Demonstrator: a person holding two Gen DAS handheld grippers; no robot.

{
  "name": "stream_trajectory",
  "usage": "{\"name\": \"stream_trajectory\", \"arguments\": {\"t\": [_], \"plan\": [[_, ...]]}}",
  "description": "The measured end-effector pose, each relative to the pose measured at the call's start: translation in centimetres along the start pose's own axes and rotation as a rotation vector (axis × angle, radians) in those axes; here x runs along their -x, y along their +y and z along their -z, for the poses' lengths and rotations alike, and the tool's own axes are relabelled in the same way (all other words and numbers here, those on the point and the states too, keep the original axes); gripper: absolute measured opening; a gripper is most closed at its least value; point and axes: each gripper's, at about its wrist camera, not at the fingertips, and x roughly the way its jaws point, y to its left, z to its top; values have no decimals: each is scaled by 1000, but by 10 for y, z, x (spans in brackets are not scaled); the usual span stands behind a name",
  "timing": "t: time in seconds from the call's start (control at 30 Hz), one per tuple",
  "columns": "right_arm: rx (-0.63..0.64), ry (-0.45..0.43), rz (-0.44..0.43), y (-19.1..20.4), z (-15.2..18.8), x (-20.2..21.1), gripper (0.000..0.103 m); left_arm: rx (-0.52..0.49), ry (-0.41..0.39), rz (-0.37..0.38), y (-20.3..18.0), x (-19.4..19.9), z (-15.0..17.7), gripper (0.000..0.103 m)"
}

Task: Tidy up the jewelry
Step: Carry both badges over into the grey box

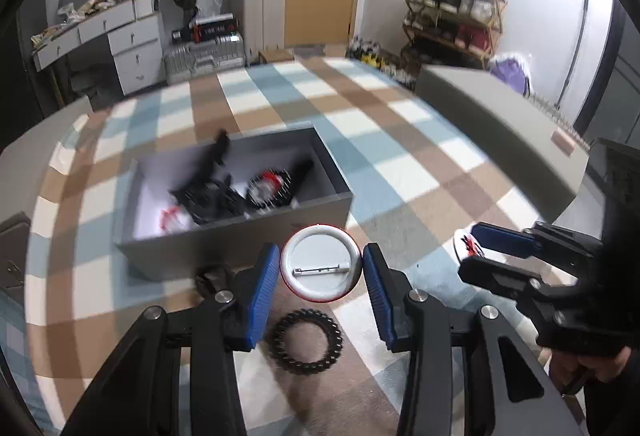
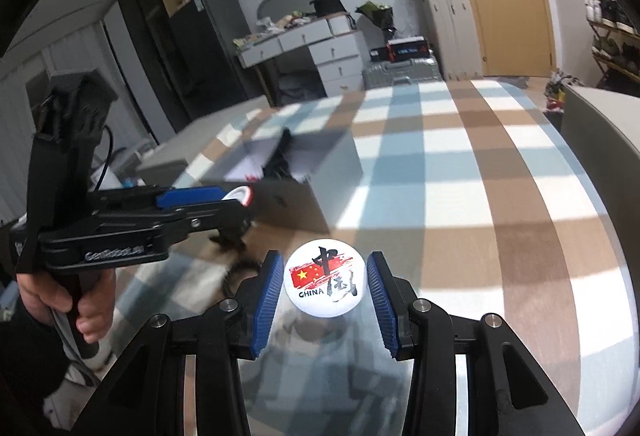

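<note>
Checked bedspread (image 1: 400, 164): bore everything listed.
Grey box (image 1: 240, 248): open-topped, holding dark accessories; lay ahead and left of both grippers, nearer the left.
Left gripper (image 1: 322, 268): clamped on a badge, pin-back up (image 1: 322, 262), raised just short of the box's near wall.
Right gripper (image 2: 325, 282): gripped the flag badge (image 2: 325, 282), printed face up.
Black coil hair tie (image 1: 308, 342): loose on the bedspread beneath the left gripper.

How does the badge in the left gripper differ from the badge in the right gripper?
The badge in the left gripper shows its plain white back with a metal pin and a red rim. The badge in the right gripper shows its printed front: a red flag, black brush characters and the word CHINA. Both are round pin badges of similar look, each held by its edges between blue pads, above the checked cloth.
</note>
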Motion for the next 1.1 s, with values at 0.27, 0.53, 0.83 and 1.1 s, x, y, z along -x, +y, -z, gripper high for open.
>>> {"name": "stream_trajectory", "arguments": {"t": [0.27, 0.53, 0.83, 1.1], "plan": [[46, -55, -78, 22, -51, -17, 42, 55, -70, -76, 42, 9, -19, 37], [61, -53, -136, 36, -93, -58, 42, 111, -71, -66, 76, -13, -34, 37], [31, -1, -153, 33, -103, -104, 42, 140, -42, -26, 95, -34, -37, 37], [2, 45, -144, 23, -101, -130, 42, 167, -19, 38, 104, -46, -37, 37]]}}
